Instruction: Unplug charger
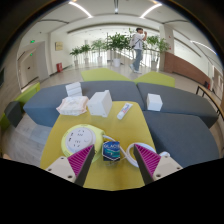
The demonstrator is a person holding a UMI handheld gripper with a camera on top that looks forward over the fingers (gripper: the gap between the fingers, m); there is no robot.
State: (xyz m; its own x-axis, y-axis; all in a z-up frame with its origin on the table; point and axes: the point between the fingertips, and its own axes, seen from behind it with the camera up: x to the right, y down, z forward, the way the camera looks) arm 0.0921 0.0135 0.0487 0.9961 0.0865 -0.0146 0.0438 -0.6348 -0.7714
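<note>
While spread, gripper (112,157) fingers flank charger (111,151)

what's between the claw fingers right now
In the gripper view, a small blue-and-white charger sits on the yellow table between the open claw fingers, with gaps either side.

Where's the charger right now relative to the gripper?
In the gripper view, the charger sits on the yellow table between the open gripper's fingers, untouched, just right of the round white and yellow object.

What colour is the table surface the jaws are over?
Yellow; the table shows best in the gripper view, where the gripper has its jaws open around a small blue-and-white object.
</note>
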